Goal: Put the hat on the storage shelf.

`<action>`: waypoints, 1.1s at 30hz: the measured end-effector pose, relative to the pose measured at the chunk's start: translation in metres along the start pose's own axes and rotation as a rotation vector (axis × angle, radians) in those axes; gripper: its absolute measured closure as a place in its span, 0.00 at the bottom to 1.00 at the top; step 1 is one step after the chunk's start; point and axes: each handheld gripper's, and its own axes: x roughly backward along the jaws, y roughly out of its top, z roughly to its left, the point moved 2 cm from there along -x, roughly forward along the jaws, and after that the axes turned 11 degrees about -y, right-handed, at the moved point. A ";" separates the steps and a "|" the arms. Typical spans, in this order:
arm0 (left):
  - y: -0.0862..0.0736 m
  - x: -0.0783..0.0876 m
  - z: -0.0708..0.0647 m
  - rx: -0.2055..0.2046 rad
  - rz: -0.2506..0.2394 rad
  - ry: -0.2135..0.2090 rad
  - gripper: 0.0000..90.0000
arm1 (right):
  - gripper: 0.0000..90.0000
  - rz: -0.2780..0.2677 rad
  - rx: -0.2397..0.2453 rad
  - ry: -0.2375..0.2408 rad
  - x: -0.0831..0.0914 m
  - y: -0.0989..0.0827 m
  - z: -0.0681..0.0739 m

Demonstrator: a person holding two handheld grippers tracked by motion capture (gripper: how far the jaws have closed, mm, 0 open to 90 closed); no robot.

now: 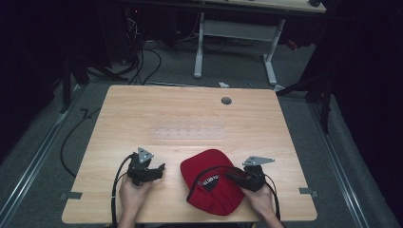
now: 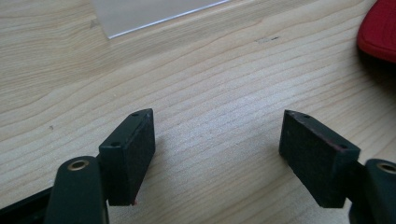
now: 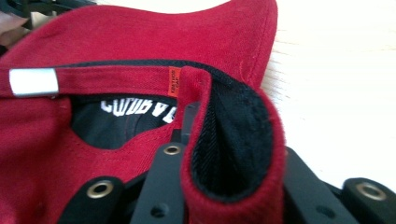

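A dark red cap (image 1: 211, 190) lies upside down near the table's front edge, its black lining with white lettering (image 1: 209, 182) facing up. My right gripper (image 1: 229, 177) reaches in from the right and is shut on the cap's back rim. In the right gripper view a fold of red fabric with black lining (image 3: 233, 140) is pinched in my right gripper (image 3: 233, 161), beside the strap's silver buckle (image 3: 33, 81) and an orange tag (image 3: 173, 80). My left gripper (image 1: 159, 170) rests left of the cap, open (image 2: 217, 140) over bare wood, with the cap's edge (image 2: 380, 28) off to its right.
A clear plastic sheet (image 1: 190, 128) lies flat mid-table, its corner (image 2: 149, 11) ahead of the left jaws. A round grey grommet (image 1: 226, 100) sits near the far edge. Beyond the wooden table (image 1: 142, 114) are cables and a white desk frame (image 1: 235, 33).
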 end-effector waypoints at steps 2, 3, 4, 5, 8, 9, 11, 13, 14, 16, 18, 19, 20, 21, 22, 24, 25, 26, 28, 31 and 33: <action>0.000 0.000 0.000 0.000 0.000 0.000 0.30 | 0.91 -0.002 -0.006 0.014 0.001 0.000 0.000; 0.000 0.000 0.000 0.000 0.000 0.000 0.30 | 0.91 -0.002 -0.006 0.014 0.001 0.000 0.000; 0.000 0.000 0.000 0.000 0.000 0.000 0.30 | 0.91 -0.005 -0.006 0.019 0.001 0.001 -0.001; 0.000 0.000 0.000 -0.001 0.000 0.000 0.30 | 0.92 -0.010 -0.012 0.029 0.001 0.002 -0.001; 0.000 0.000 0.000 0.000 0.001 0.000 0.30 | 0.93 -0.005 -0.020 0.042 0.003 0.004 -0.001; 0.000 0.000 0.000 0.000 0.001 -0.001 0.30 | 0.93 -0.004 -0.021 0.044 0.004 0.005 -0.001; 0.000 0.000 0.000 0.000 0.001 -0.001 0.30 | 0.93 -0.005 -0.021 0.048 0.005 0.006 -0.001; 0.000 0.000 0.000 0.000 0.001 -0.001 0.30 | 0.93 -0.009 -0.027 0.050 0.007 0.008 -0.002; 0.000 0.000 0.000 0.000 0.002 -0.002 0.30 | 0.93 -0.012 -0.029 0.050 0.008 0.009 -0.002; 0.000 0.000 0.000 0.000 0.002 -0.002 0.30 | 0.94 -0.022 -0.037 0.053 0.011 0.011 -0.003; 0.000 0.000 0.000 -0.002 0.003 0.000 0.30 | 0.94 -0.029 -0.054 0.063 0.012 0.011 -0.006; 0.000 0.000 0.000 -0.002 0.003 0.000 0.30 | 0.94 -0.030 -0.064 0.064 0.013 0.012 -0.007; 0.000 0.000 0.000 -0.004 0.004 0.000 0.30 | 0.94 -0.031 -0.072 0.065 0.014 0.012 -0.009; 0.000 0.000 0.000 -0.003 0.006 -0.001 0.30 | 0.94 -0.031 -0.072 0.065 0.014 0.012 -0.009; 0.000 0.000 -0.001 -0.003 0.007 -0.004 0.29 | 0.94 -0.035 -0.090 0.063 0.016 0.013 -0.012; 0.000 0.000 -0.001 -0.002 0.006 -0.007 0.29 | 0.94 -0.038 -0.103 0.059 0.019 0.014 -0.014; -0.001 0.000 -0.001 -0.004 0.008 -0.012 0.29 | 0.94 -0.038 -0.103 0.059 0.019 0.014 -0.014; -0.001 0.000 -0.001 -0.011 0.012 -0.014 0.29 | 0.94 -0.046 -0.095 0.055 0.021 0.016 -0.016; -0.002 0.001 -0.002 -0.021 0.015 -0.021 0.28 | 0.94 -0.058 -0.105 0.046 0.027 0.021 -0.018; -0.001 0.003 -0.007 -0.031 0.012 -0.047 0.28 | 0.94 -0.062 -0.113 0.046 0.029 0.025 -0.021; 0.000 0.005 -0.010 -0.036 0.006 -0.069 0.28 | 0.94 -0.065 -0.118 0.043 0.031 0.028 -0.023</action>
